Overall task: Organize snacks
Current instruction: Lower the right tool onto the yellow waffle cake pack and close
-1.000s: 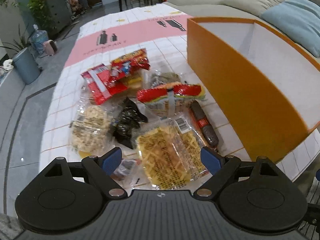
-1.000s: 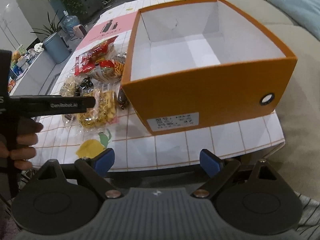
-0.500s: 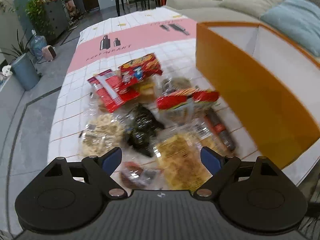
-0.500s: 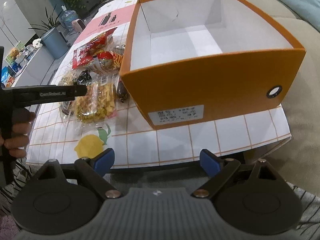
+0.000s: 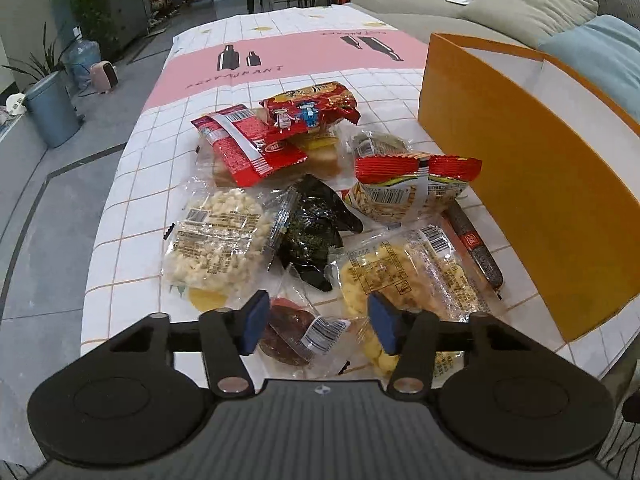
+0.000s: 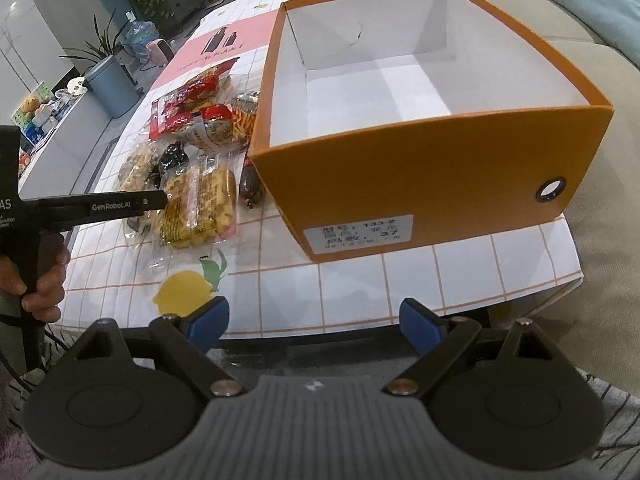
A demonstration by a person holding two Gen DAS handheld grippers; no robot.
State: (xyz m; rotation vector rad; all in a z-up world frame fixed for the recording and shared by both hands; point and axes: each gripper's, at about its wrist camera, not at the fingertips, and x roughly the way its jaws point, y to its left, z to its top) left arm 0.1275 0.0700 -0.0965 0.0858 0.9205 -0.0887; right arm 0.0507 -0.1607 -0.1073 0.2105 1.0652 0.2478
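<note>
Several snack packets lie in a pile on the checked tablecloth (image 5: 132, 184). My left gripper (image 5: 318, 326) is open, its pads either side of a small dark-brown snack in clear wrap (image 5: 294, 330) at the pile's near edge. Beside it lie a yellow cracker packet (image 5: 404, 276), a black packet (image 5: 314, 228), a pale puffed packet (image 5: 218, 236), a sausage stick (image 5: 476, 246) and red packets (image 5: 256, 146). An empty orange box (image 6: 420, 168) stands to the right of the pile. My right gripper (image 6: 316, 322) is open and empty at the table's near edge, before the box.
A sofa with cushions (image 5: 532, 12) lies behind and right of the box. A blue bin (image 5: 52, 114), plants and a cabinet stand on the floor at the left. My left gripper's handle and the hand holding it show in the right wrist view (image 6: 92, 208).
My left gripper moved forward and left over the pile and its fingers narrowed around the small dark-brown snack. The right gripper drew slightly nearer to the box.
</note>
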